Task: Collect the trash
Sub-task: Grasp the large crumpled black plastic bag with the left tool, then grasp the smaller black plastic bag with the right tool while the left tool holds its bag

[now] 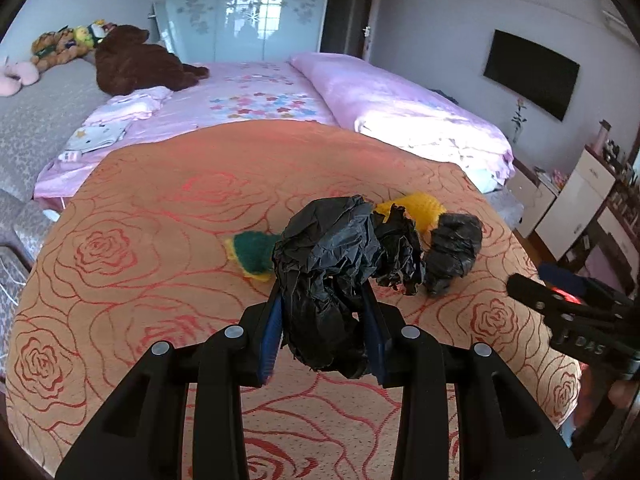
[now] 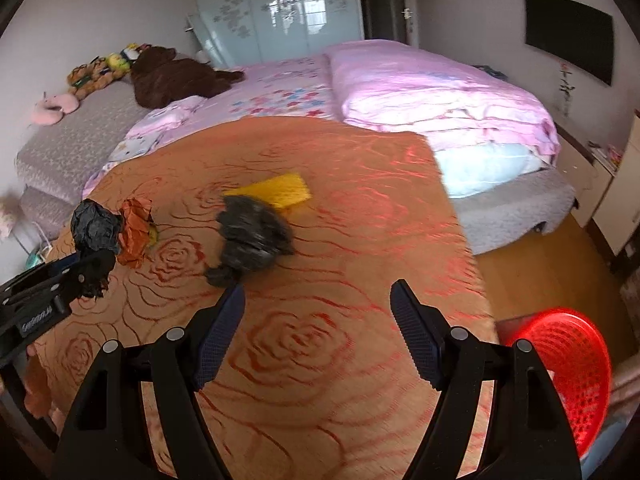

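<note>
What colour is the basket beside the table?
Red, a mesh basket; it shows best in the right wrist view.

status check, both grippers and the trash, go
Left gripper shut on black crumpled wad, off the table. Right gripper open, empty. Second black wad on tablecloth. Red basket lower right, path clear.

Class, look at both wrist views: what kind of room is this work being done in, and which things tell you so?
Most likely a home bedroom. A bed with pink floral bedding fills the middle, stuffed toys sit at its head, and a mirrored wardrobe stands behind it.
</note>
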{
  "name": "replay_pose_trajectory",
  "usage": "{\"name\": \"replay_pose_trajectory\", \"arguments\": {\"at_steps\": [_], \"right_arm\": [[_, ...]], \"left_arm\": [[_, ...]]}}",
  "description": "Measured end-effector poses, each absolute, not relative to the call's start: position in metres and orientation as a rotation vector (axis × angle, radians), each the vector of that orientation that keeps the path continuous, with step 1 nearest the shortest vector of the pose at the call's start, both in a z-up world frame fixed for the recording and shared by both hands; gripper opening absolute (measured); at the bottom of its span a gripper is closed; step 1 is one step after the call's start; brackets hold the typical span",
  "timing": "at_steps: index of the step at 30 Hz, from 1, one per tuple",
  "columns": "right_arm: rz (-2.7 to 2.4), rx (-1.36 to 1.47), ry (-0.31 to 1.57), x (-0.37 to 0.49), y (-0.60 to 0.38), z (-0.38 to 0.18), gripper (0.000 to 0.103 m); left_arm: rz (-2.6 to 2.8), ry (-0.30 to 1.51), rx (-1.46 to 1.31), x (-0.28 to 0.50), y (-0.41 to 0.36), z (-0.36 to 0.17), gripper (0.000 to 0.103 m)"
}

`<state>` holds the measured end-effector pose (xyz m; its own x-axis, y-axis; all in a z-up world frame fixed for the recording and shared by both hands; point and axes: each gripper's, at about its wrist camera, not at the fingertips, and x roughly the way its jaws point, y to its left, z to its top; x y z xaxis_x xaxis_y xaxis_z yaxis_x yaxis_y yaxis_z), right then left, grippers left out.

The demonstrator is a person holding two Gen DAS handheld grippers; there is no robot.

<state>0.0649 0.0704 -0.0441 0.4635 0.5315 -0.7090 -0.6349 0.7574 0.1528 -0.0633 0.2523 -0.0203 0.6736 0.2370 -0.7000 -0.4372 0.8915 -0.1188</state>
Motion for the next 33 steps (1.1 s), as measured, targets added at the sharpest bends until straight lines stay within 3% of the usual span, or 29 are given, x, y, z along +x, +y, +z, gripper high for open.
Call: {"name": "replay_pose_trajectory", "arguments": {"at_steps": [14,19,22,33], "right_arm": [[0.753,-0.236,0.810,0.077,0.146,-0.055,0.072],[0.740,-0.250,0.844,0.085,0.147,-0.064,0.051],[0.747,-0.248,0.851,0.084,0.144,-0.067,0.044],[0.742,-0.216,0.837,0.070,0.119,-0.058,0.040]], "left_arm": [[0.412,0.735,-0.304,-0.066,0.261,-0.022,0.034],[0.418,0.734,-0.307,-0.067,0.263,-0.023,0.034],[0.417,0.736,-0.307,-0.067,0.263,-0.024,0.034],[0.404,0.730,-0.291,-0.065,0.257,-0.022,0.034]]}}
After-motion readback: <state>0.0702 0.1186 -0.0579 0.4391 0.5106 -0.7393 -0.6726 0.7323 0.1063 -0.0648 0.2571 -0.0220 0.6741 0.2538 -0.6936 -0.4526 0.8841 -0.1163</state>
